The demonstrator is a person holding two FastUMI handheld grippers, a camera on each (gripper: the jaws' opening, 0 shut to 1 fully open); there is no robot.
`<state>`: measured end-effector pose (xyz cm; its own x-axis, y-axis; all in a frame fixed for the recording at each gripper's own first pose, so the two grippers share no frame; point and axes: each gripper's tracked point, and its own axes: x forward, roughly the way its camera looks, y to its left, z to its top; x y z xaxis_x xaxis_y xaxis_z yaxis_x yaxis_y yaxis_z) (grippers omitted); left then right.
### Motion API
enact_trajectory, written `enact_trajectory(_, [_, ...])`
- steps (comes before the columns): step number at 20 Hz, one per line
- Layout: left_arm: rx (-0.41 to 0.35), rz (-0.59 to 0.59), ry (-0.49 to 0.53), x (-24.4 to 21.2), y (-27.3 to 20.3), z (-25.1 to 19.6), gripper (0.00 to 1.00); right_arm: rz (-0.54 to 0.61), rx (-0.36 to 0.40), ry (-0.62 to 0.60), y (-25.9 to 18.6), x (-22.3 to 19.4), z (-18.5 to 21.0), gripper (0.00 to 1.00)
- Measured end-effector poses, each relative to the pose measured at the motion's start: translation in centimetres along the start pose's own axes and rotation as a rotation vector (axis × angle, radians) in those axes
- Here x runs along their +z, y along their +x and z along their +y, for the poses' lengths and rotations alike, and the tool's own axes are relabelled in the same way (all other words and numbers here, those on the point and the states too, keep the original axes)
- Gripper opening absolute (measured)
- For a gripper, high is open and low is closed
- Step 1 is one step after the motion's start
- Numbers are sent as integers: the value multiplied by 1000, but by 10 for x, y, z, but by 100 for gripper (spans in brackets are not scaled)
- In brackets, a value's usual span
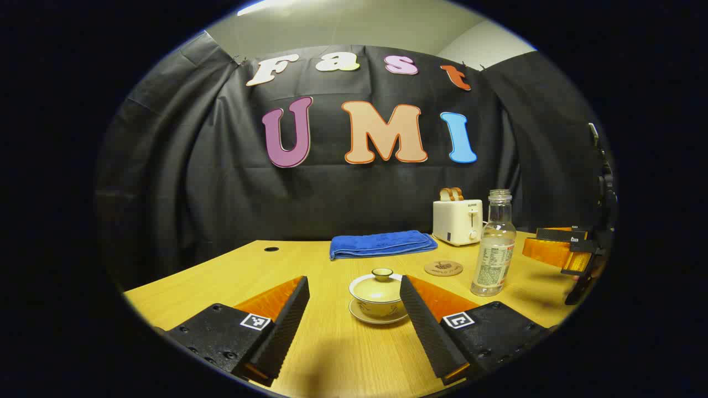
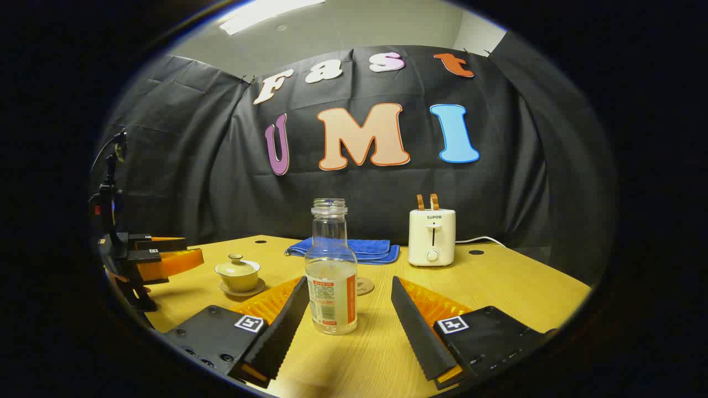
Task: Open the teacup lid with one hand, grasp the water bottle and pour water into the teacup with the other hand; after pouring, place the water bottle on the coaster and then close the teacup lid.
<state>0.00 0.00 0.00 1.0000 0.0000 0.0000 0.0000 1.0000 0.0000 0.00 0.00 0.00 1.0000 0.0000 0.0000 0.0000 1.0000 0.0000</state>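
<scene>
Booth wall was black cloth (image 1: 354, 199), creased, clipped up along its top edge. Above it was a plain pale wall (image 2: 354, 33) with a bright ceiling light strip (image 2: 265, 12) at top left in the right gripper view. Furniture was one light wood table (image 2: 514, 287) with round cable holes (image 1: 271, 249) near its back edge.

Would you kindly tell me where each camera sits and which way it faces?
Left gripper view: rides the left gripper, open, facing the lidded teacup; right gripper at the right edge.
Right gripper view: rides the right gripper, open, facing the water bottle; left gripper at the left edge.
Shared: teacup, bottle, coaster, blue towel, toaster, table.
</scene>
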Motion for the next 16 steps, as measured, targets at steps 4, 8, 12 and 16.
enact_trajectory(4, [0, 1, -13, 0, 0, -1, 96, 0, 7, 0, -1, 0, 0, 96])
enact_trajectory(8, [-5, 4, -16, -1, 0, -3, 100, 2, 5, 0, 0, 0, 0, 97])
enact_trajectory(12, [1, 2, -16, 0, -1, -2, 96, 2, 4, 1, -1, -1, 1, 93])
enact_trajectory(16, [7, 3, -15, -1, 0, -1, 97, 0, 4, 1, -1, 0, 1, 96])
